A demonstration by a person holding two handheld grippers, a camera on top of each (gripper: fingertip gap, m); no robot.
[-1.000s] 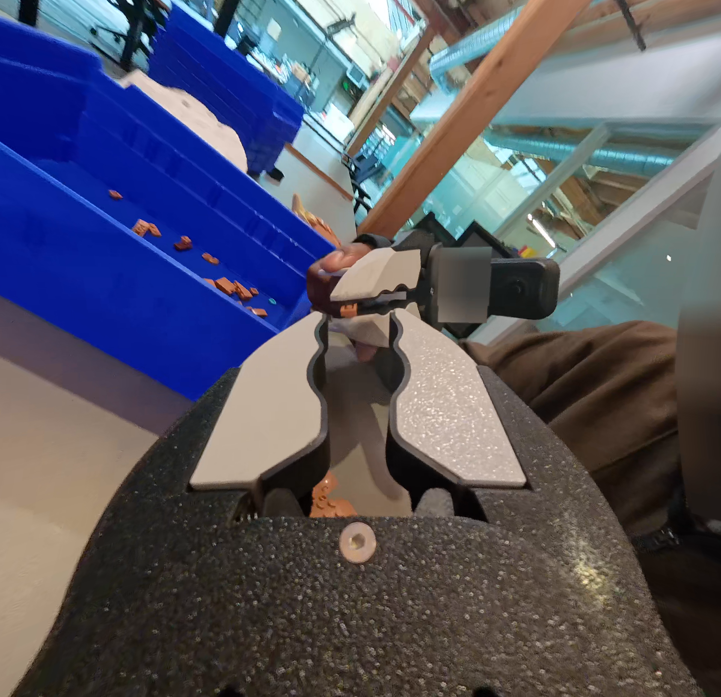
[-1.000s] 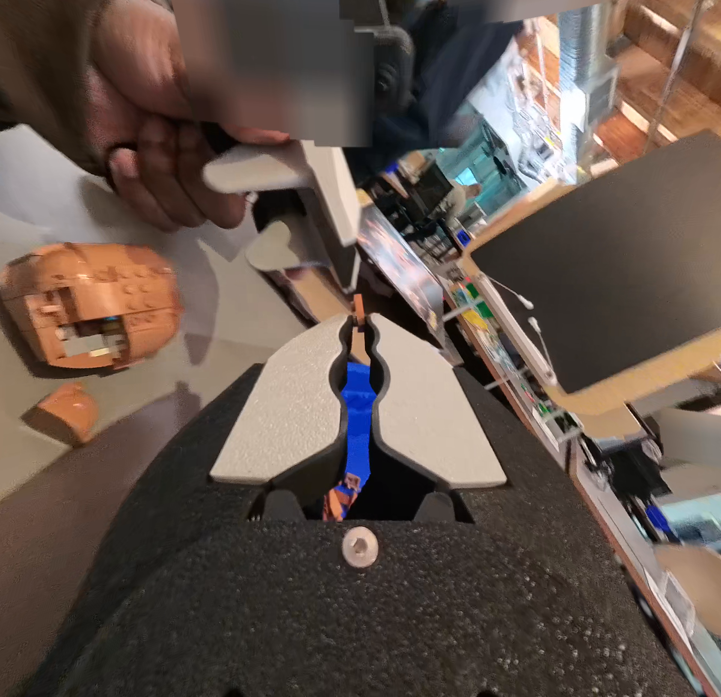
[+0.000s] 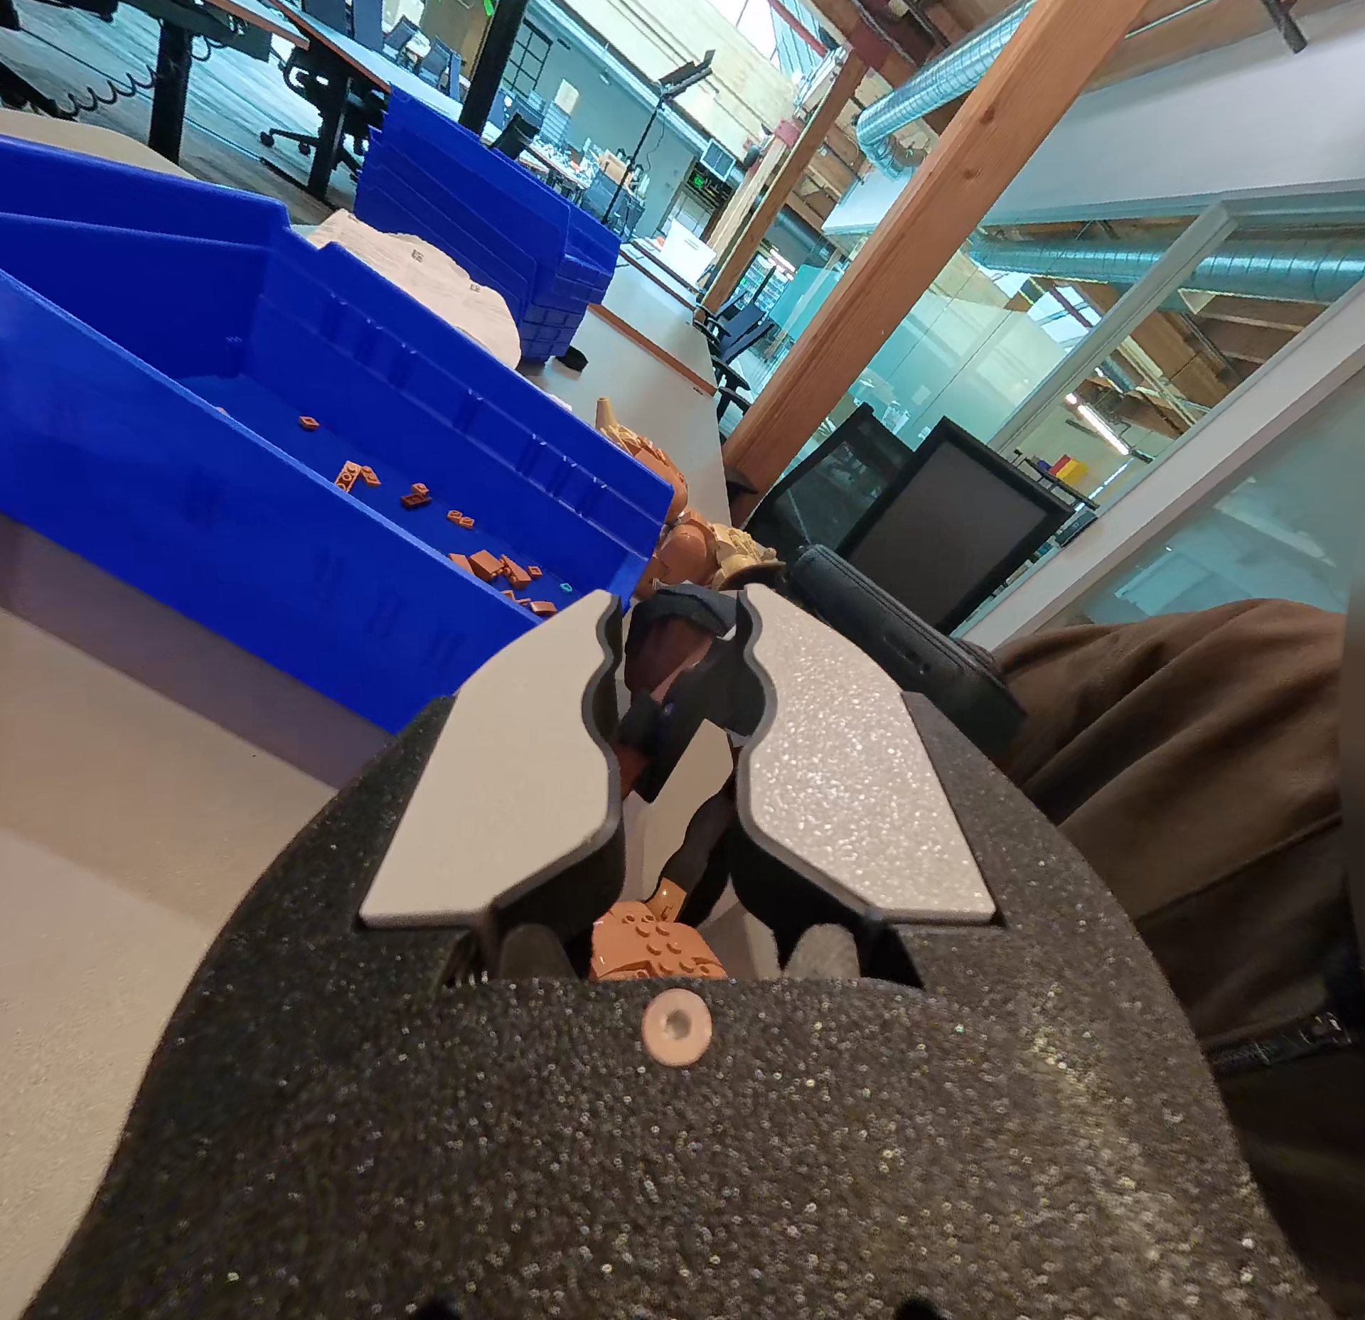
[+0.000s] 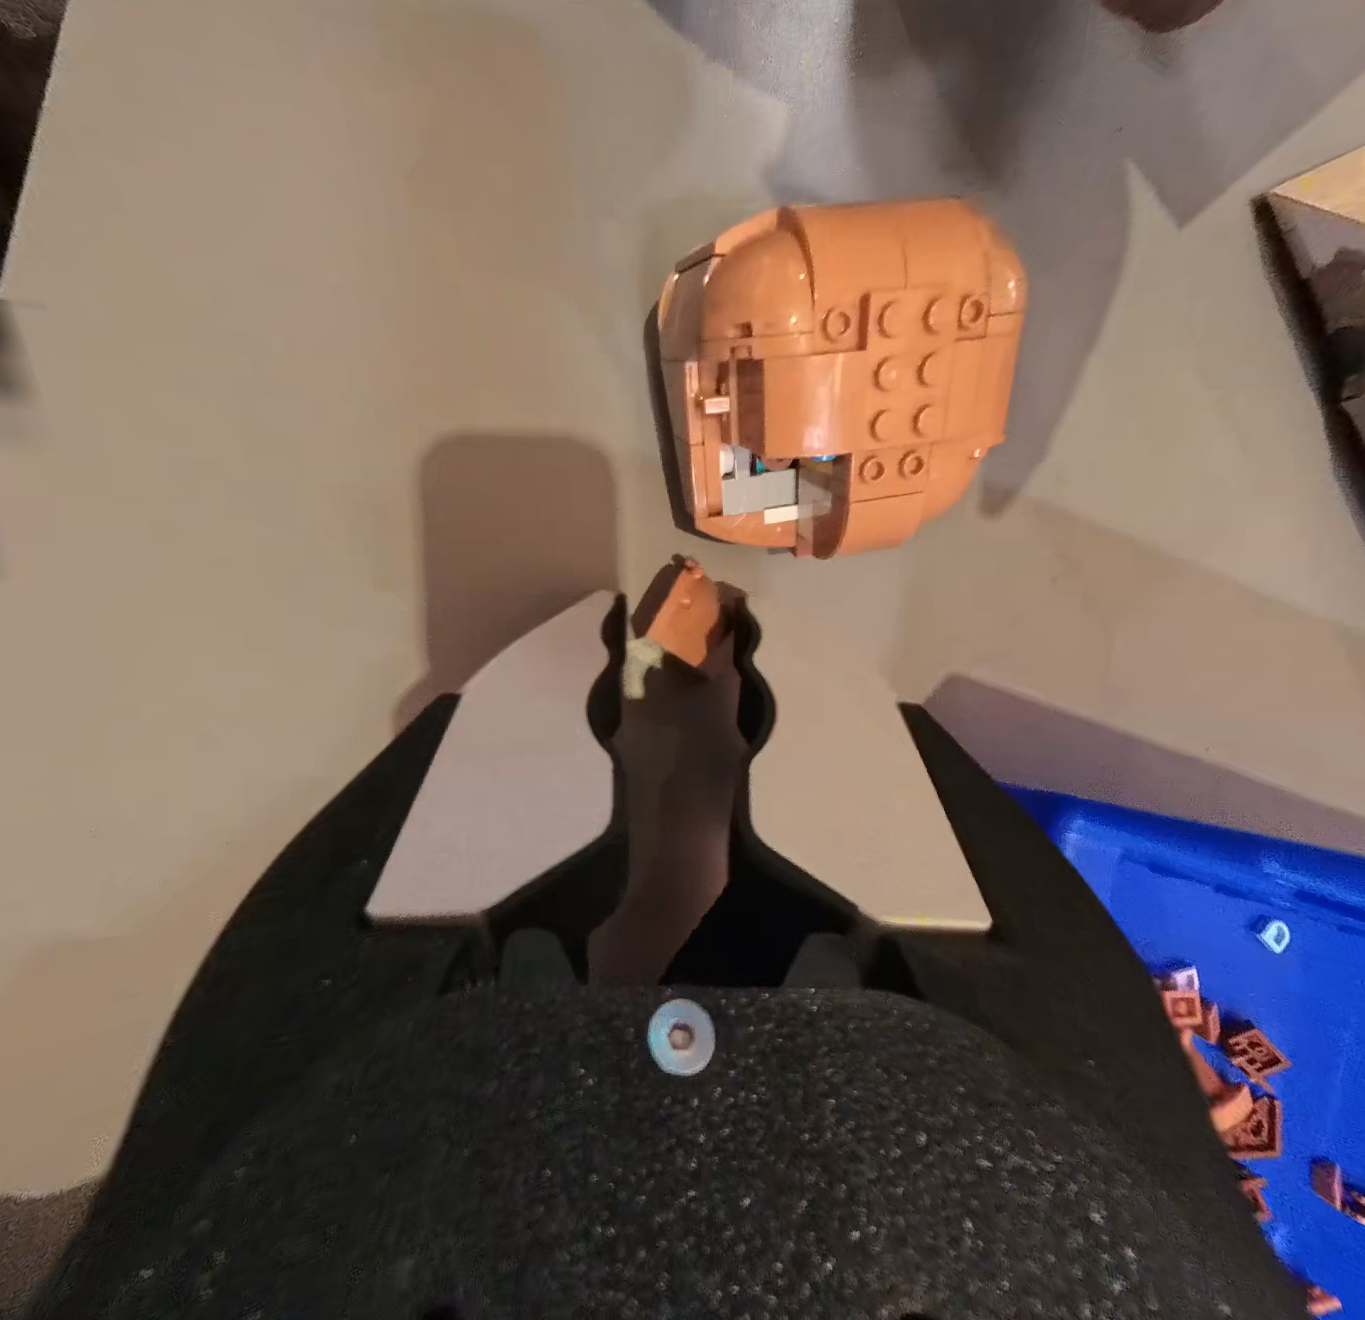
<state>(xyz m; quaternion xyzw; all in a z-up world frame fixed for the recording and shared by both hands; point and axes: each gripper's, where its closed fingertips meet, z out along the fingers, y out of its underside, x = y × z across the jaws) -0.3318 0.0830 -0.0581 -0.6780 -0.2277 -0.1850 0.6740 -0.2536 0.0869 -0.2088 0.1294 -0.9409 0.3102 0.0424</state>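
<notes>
1. orange-brown brick-built model (image 4: 849, 383), rounded shell with studs showing on its face and a gap at the lower left exposing grey and blue inner parts; lies on the pale grey table (image 4: 295, 324), just beyond the tips of the right gripper.
2. right gripper (image 4: 679, 609), grey fingers on a black speckled body, pointed down at the table; jaws a little apart, with a small brown brick piece (image 4: 679, 620) sitting between the tips. whether the tips press on it or it lies on the table below cannot be told.
3. left gripper (image 3: 679, 605), same make, held low over the table; jaws parted, nothing between them. through the gap show a dark strap and part of a hand, and lower down a bit of the orange studded model (image 3: 654, 952).
4. blue bin (image 3: 295, 568), open-topped, on the table left of the left gripper; its floor carries loose orange-brown brick pieces (image 3: 495, 568) scattered in small groups. in the right wrist view a corner of the bin (image 4: 1152, 886) appears at lower right with more pieces.
5. stack of blue bins (image 3: 480, 199), farther back on the same table, with a white crumpled sheet (image 3: 443, 287) in front of it.
6. tan and orange brick figure (image 3: 702, 539), behind the near bin's far corner.
7. black monitor (image 3: 953, 524), right of the figure.
8. brown sleeve (image 3: 1182, 767), at the right edge of the left wrist view.
</notes>
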